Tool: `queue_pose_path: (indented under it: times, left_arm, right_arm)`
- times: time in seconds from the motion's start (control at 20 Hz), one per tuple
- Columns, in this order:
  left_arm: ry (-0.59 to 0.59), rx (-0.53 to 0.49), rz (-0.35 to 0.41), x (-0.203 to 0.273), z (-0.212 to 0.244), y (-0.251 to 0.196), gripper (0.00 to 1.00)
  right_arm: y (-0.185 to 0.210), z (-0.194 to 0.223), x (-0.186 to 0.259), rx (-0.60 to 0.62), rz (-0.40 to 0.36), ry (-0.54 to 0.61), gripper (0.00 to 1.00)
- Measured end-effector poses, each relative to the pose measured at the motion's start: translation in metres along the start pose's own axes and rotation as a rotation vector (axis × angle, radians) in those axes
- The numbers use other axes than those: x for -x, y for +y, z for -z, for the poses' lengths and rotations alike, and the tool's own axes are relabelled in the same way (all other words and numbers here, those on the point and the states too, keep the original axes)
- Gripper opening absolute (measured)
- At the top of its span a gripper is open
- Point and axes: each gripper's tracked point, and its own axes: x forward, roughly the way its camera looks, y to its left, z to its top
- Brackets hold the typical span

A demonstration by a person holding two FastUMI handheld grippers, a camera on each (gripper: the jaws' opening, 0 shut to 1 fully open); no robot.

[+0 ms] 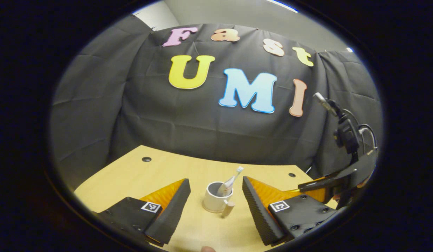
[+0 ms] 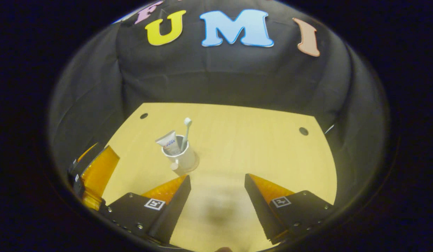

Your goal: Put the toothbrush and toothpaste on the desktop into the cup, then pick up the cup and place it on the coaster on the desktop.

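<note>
White round ceramic cup (image 2: 183,158) upright on pale wooden bench (image 2: 244,140), holding white toothbrush (image 2: 186,133) and toothpaste tube (image 2: 169,142); left tool (image 1: 216,196) and right tool (image 2: 217,190) both agape, gripping nothing.

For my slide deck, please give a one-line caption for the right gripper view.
Open right gripper above the wooden desktop, facing the cup that holds the toothpaste and toothbrush.

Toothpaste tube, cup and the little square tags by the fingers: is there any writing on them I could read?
Toothpaste tube: coloured print, too blurred to read.
Cup: plain, no writing seen.
Square tags on the left gripper and right gripper: black-and-white patterns, no readable words.
</note>
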Motion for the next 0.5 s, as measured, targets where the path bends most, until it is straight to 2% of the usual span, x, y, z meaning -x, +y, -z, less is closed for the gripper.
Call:
queue_pose_path:
  times: [0.05, 0.25, 0.35, 0.45, 0.5]
  left_arm:
    - [-0.007, -0.001, 0.009, 0.0, -0.004, -0.009, 0.99]
    - [-0.054, -0.021, 0.037, 0.002, -0.026, -0.043, 0.96]
    - [-0.082, -0.034, 0.045, 0.004, -0.036, -0.058, 0.99]
    - [-0.117, -0.046, 0.047, 0.009, -0.047, -0.07, 0.94]
    - [-0.136, -0.052, 0.044, 0.014, -0.051, -0.074, 0.96]
  right_arm:
    - [-0.013, -0.004, 0.013, 0.005, 0.025, -0.052, 0.94]
    - [-0.044, -0.027, 0.058, 0.046, 0.114, -0.296, 0.94]
    - [-0.053, -0.031, 0.078, 0.068, 0.135, -0.398, 0.94]
    - [-0.06, -0.041, 0.095, 0.073, 0.138, -0.496, 0.94]
    - [-0.063, -0.043, 0.102, 0.075, 0.138, -0.539, 0.94]
